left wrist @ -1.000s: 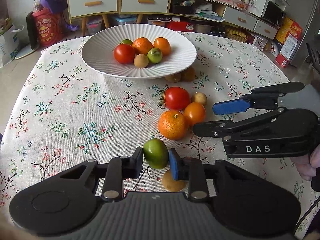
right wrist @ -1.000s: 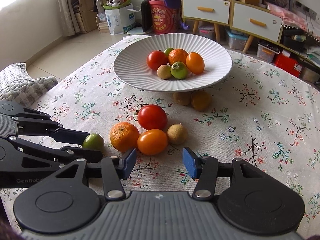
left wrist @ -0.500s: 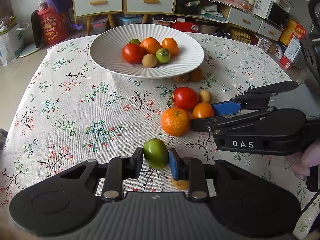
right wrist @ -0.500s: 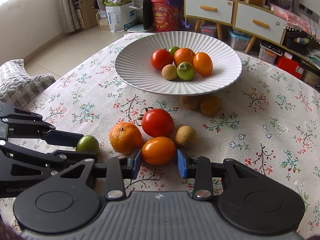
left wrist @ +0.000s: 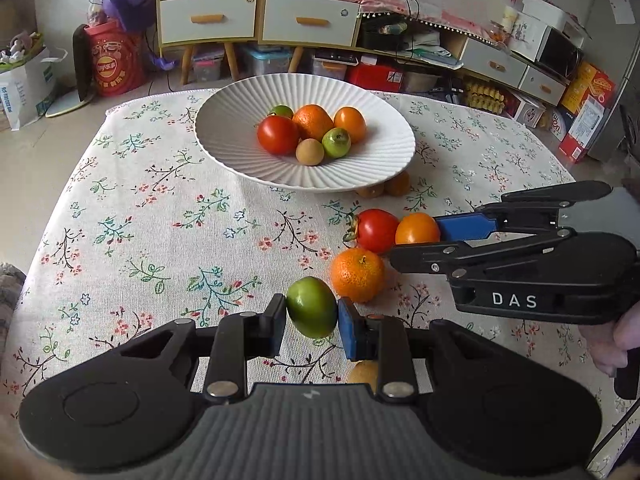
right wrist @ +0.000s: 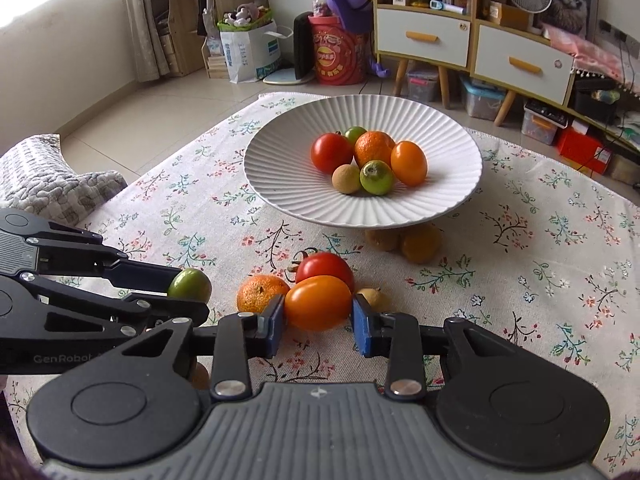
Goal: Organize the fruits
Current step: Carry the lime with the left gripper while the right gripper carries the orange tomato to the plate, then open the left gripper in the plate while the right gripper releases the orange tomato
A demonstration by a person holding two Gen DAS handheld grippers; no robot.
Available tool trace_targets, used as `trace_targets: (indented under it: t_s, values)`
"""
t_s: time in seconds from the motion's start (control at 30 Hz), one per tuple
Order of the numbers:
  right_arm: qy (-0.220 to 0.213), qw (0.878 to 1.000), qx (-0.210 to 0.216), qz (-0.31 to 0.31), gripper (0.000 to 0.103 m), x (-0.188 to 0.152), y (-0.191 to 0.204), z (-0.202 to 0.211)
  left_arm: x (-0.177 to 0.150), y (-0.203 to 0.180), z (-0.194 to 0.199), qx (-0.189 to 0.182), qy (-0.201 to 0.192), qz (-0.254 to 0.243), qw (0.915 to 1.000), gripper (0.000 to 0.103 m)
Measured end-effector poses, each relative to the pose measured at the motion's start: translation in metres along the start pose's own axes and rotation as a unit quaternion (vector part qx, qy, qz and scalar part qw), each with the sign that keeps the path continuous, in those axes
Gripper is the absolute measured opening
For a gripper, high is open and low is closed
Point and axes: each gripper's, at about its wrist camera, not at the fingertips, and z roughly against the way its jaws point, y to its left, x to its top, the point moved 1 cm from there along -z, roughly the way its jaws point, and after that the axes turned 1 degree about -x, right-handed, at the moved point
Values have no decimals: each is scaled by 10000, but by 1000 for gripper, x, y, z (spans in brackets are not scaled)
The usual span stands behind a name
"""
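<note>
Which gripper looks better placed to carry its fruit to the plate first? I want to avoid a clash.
Probably left: the left gripper holds the green fruit clear of the others. The right gripper clamps the orange tomato, crowded by neighbouring fruit.

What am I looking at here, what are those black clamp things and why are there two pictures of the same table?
No robot here: a person holds a black two-finger gripper in each hand, sorting fruit. Each picture comes from a wide-angle camera on one gripper, looking along its fingers, so each view also shows the other gripper from the side.

In the left view, the left gripper is shut on a green fruit. In the right view, the right gripper has just been closing and now clamps an orange oval tomato.

On the floral tablecloth lie a mandarin, a red tomato and a few small tan and yellowish fruits. The ribbed white dish already holds six fruits.
</note>
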Motion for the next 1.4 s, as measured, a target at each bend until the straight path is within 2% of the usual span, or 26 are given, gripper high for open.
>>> trace_targets:
  t_s: [0.3, 0.47, 0.77, 1.07, 1.17, 1.23, 1.4]
  values:
    - [-425, 9983, -189, -358, 32, 27, -16, 8, 30, 9, 7, -38, -636, 302, 9975, 21]
    - [-550, 9972, -419, -269, 32, 42, -25, -8, 51, 7, -5, -22, -1014, 25, 9948, 21]
    - [-393, 9969, -496, -461, 32, 49, -43, -35, 68, 13, -49, 31, -724, 33, 9974, 21]
    - [-387, 9974, -556, -245, 32, 45, -38, -33, 72, 15, -53, 126, -578, 136, 9982, 21]
    - [-406, 9975, -547, -175, 40, 45, -38, -29, 73, 12, -52, 149, -605, 97, 9980, 24]
    - [-419, 9975, -559, -98, 48, 44, -37, -26, 72, 11, -50, 158, -594, 73, 9981, 30]
    - [-505, 9969, -605, 45, 59, 42, -36, -11, 68, 6, -41, 40, -491, 50, 9988, 37]
